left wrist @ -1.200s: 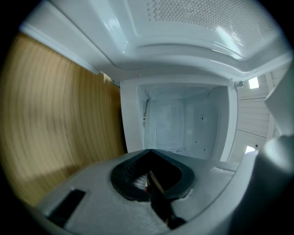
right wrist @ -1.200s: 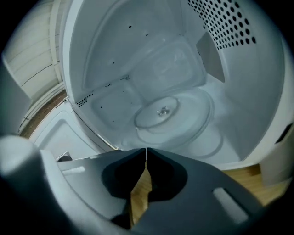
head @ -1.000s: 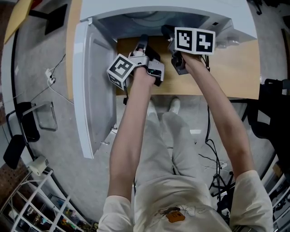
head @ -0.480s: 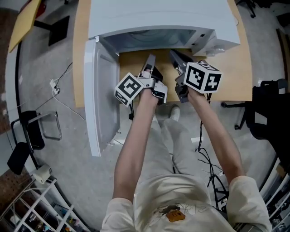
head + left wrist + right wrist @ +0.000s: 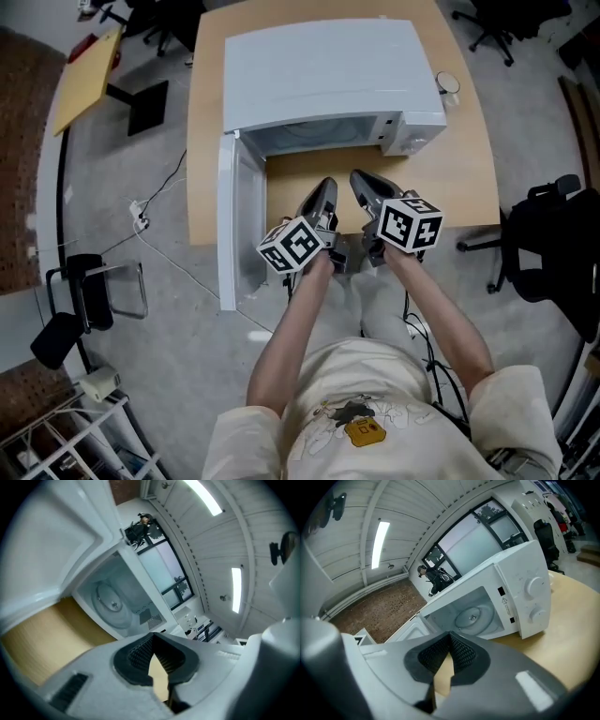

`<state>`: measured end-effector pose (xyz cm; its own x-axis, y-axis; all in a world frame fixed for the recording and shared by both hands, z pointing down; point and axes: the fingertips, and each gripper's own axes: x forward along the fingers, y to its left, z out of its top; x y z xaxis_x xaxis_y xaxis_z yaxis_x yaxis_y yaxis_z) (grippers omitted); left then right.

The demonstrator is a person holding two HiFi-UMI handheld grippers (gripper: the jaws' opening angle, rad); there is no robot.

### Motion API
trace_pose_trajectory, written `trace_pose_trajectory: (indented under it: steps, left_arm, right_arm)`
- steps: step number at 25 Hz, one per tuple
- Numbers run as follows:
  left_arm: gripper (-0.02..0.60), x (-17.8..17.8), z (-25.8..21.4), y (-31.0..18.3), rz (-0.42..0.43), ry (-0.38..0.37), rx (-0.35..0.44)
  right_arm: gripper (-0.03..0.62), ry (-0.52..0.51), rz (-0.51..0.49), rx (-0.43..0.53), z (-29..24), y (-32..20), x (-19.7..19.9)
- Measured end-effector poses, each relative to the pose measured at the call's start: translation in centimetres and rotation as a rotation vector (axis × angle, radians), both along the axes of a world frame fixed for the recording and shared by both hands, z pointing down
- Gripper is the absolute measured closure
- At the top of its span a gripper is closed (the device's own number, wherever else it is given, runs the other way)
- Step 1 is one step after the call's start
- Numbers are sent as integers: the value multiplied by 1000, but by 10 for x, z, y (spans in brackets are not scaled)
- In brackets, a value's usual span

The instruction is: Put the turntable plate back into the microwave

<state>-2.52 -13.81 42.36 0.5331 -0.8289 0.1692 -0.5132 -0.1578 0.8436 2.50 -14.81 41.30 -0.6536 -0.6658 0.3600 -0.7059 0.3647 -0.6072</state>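
Pale wooden table fills the head view, bearing the white microwave with its door swung open on the microwave's left. A second ago both tools were at the microwave's mouth. Now the left gripper and right gripper sit back from its front, side by side, carrying nothing. A small round cup stands right of the microwave, well clear.

From the left gripper view, the turntable plate lies on the microwave's floor. This gripper's jaws meet at the tips, empty.

From the right gripper view, the plate again sits inside the microwave, left of its knobs. The jaws are closed on nothing.

The placing looks finished. Only the open door remains, and nothing blocks it.
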Motion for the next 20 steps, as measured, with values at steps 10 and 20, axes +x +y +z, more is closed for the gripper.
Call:
trace_pose_trajectory:
  steps: [10,20]
  left_arm:
    - [586,13,-16,68,145,-340,52]
    - [586,3,-11,92,170,-393,50]
  right_arm:
    - [589,68,-6,22,-8,56,-11]
    - [589,88,12,-1,9,89,-15]
